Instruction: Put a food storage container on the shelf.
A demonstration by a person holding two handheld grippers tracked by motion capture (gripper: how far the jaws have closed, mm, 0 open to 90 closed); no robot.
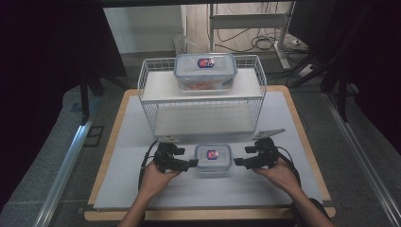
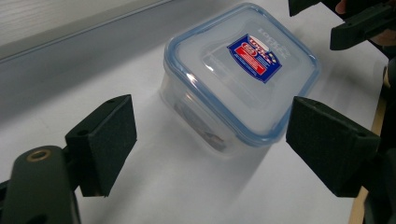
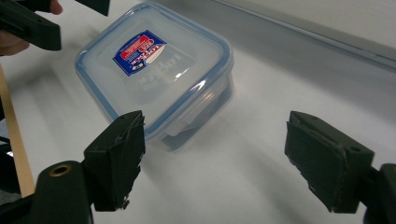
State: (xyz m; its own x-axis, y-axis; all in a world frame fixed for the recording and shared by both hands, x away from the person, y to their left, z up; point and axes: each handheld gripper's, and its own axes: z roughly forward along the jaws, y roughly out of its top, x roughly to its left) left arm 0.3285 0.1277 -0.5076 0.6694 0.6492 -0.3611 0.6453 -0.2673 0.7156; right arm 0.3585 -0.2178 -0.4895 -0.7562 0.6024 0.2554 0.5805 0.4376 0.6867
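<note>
From the high view, a small plastic food box with a blue-rimmed lid sits on the white table top, just in front of a white wire rack; a bigger food box sits on the rack's top shelf; the left gripper comes in level from the left of the small box and the right gripper from its right; each hand is low over the table, with the forearms coming up from the bottom edge; both grippers point inward at the box.

From the left gripper view, the jaws stand wide apart and hold nothing; the small box lies just ahead of them, tipped across the picture; the right gripper peeks in at the top corner.

From the right gripper view, the jaws are also wide and hold nothing; the box is ahead and off to one side, not between the pads; the left gripper shows at the top corner.

What could go wrong, I think: the box is smooth and light; if one gripper pushes before the other, the box could slide or spin away; a grab at a corner could slip off.
</note>
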